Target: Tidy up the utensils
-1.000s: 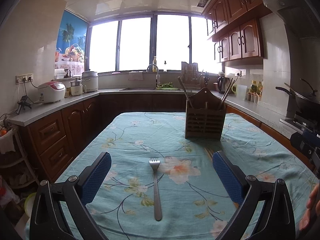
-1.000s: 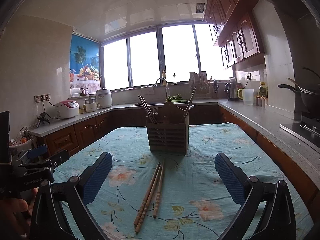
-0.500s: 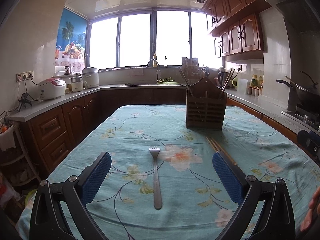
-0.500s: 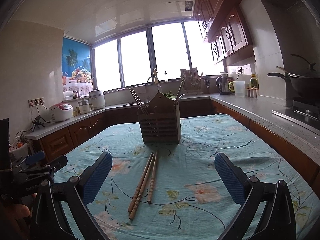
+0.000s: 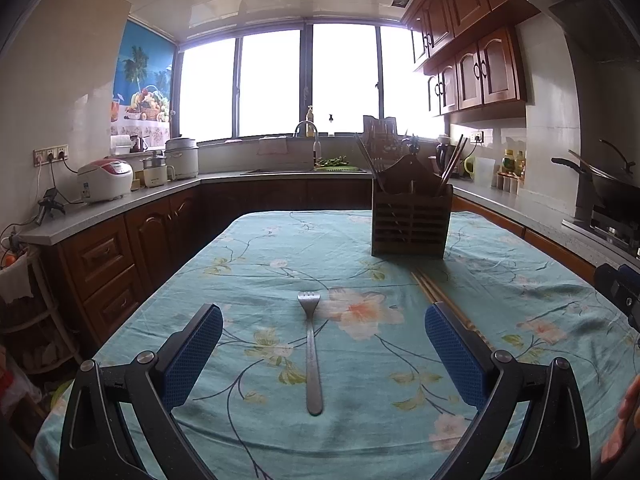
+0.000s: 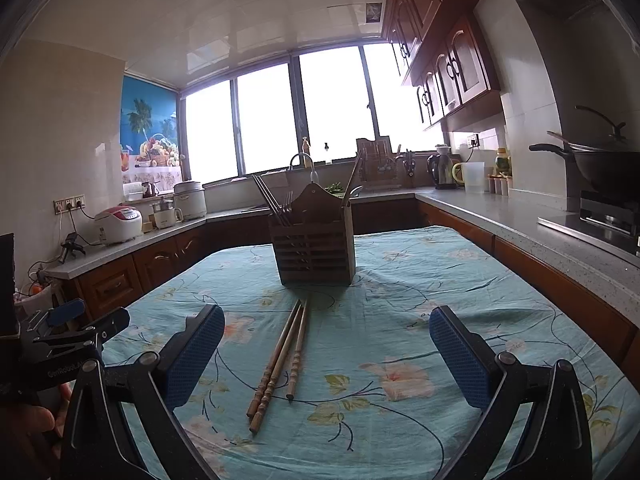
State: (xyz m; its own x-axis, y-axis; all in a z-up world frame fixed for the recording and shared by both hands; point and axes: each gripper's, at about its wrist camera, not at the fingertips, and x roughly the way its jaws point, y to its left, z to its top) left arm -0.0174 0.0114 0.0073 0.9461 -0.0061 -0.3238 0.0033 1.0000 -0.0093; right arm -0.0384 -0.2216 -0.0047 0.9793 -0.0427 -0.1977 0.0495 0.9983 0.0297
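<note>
A steel fork (image 5: pixel 311 350) lies on the flowered teal tablecloth (image 5: pixel 280 248), tines away from me, centred between the spread fingers of my left gripper (image 5: pixel 323 354), which is open and empty just above the cloth. Three wooden chopsticks (image 6: pixel 280 360) lie side by side in front of my right gripper (image 6: pixel 327 356), also open and empty. The chopsticks (image 5: pixel 444 302) also show by the left gripper's right finger. A brown slatted utensil holder (image 6: pixel 314 250) stands farther back on the table with chopsticks and cutlery in it; in the left wrist view the holder (image 5: pixel 410 220) sits right of centre.
Counters wrap the room: a rice cooker (image 5: pixel 105 179) and pots on the left, a sink (image 5: pixel 308 168) under the window, a kettle (image 6: pixel 440 170) and a wok (image 6: pixel 600 164) on the right. The left gripper's body (image 6: pixel 60 344) and a hand show at the right wrist view's left edge.
Both grippers have sunk lower toward the table and tilted up slightly; the fork and chopsticks sit a bit closer in view. Nothing on the table has moved, and both grippers stay open.
</note>
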